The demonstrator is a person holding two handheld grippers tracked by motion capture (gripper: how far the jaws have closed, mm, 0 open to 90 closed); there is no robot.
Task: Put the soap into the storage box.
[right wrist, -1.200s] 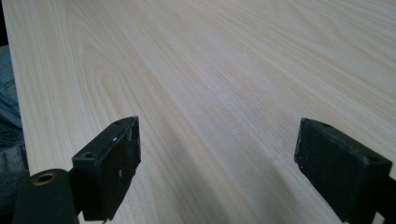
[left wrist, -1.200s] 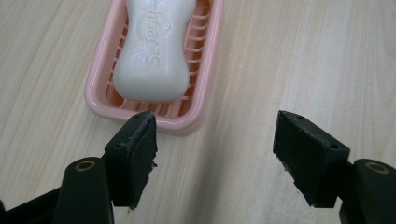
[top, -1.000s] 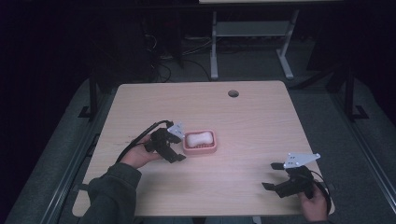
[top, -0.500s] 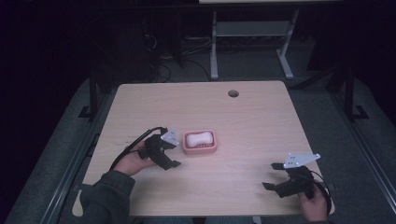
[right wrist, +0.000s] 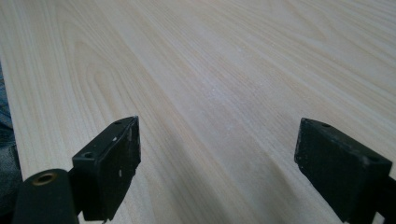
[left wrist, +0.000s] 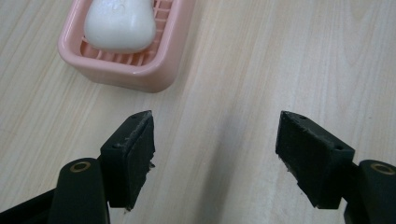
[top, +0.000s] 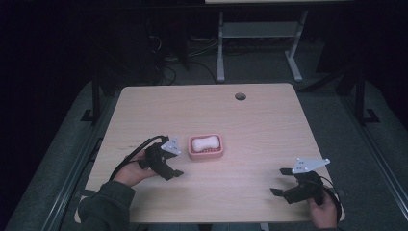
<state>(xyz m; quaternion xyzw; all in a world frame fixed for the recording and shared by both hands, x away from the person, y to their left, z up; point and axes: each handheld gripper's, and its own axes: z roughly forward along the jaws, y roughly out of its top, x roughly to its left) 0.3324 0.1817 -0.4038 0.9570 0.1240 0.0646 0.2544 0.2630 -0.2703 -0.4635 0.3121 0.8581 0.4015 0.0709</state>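
The soap (top: 203, 142), a white bar, lies in the pink dish (top: 206, 153) near the middle of the surface (top: 269, 130), and in the left gripper view I see it resting on the dish's ribbed floor, upright and whole. By my reading the placing is done: bar seated, dish flat, nothing gripped. What may be left is only to clear my hands. My left gripper (top: 174, 163) sits just beside the dish on its left, apart from it, low over the wood and angled toward the right; its jaws have just been opening and stand released with bare wood between them. My right gripper (top: 281, 181) rests well apart at the near right corner, jaws spread wide over bare wood, grasping nothing.
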